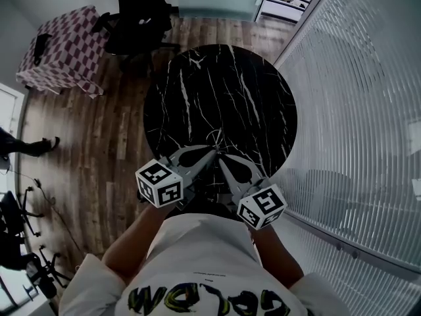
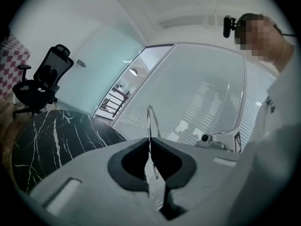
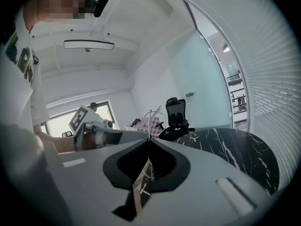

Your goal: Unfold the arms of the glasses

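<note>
Silver wire, very thin, is nearly all that shows of the glasses [image 1: 214, 139]. In the left gripper view one round rim [image 2: 149, 119] stands upright, straight above the tips of my jaws, and it is seen edge-on like a narrow loop. In the right gripper view the same frame [image 3: 153, 117] is a small tangle of fine wires just above and beyond the tips. I cannot tell whether the arms are folded or open.

My left gripper [image 1: 212, 151] has its jaws pressed together on the wire of the rim, and the tips [image 2: 150, 139] meet with only the wire between them. My right gripper [image 1: 221, 158] is also closed on the frame, its tips [image 3: 149, 139] touching. The two pairs of tips point toward each other, with the glasses between them, lifted above the black marbled table [image 1: 197, 84].

I count one pair of glasses, two grippers and one round table. One black office chair [image 1: 138, 18] stands beyond the far edge of the table.
</note>
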Demonstrator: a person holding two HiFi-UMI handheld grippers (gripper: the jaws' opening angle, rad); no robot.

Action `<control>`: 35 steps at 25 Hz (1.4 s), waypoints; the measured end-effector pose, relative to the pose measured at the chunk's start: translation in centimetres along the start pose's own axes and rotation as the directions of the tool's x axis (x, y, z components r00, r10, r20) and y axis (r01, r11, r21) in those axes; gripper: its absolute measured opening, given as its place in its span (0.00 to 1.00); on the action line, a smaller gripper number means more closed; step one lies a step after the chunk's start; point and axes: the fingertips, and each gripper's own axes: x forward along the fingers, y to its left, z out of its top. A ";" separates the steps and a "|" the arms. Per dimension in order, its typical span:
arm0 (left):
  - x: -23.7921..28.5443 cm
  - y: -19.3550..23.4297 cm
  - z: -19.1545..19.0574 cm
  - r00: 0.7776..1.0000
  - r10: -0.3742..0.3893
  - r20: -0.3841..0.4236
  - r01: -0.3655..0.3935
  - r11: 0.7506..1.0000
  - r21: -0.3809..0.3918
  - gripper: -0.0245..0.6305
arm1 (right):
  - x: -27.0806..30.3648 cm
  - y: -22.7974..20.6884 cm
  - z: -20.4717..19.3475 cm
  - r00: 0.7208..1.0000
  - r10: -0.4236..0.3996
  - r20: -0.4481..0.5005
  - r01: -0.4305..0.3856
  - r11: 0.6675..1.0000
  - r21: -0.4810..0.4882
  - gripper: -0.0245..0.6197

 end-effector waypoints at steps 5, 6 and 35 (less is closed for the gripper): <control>-0.2 -0.1 0.1 1.000 -0.002 0.001 0.002 1.000 -0.021 0.05 | 0.1 0.1 -0.1 1.000 0.005 -0.006 -0.005 1.000 -0.007 0.05; -0.2 0.0 0.1 1.000 0.001 0.001 -0.001 1.000 -0.024 0.05 | 0.1 0.1 -0.1 1.000 0.005 -0.008 -0.005 1.000 -0.009 0.05; -0.1 0.6 -3.1 0.980 0.156 -0.125 -0.124 0.965 0.233 0.05 | 1.2 -2.5 3.1 0.996 -0.081 0.032 0.080 0.997 0.014 0.17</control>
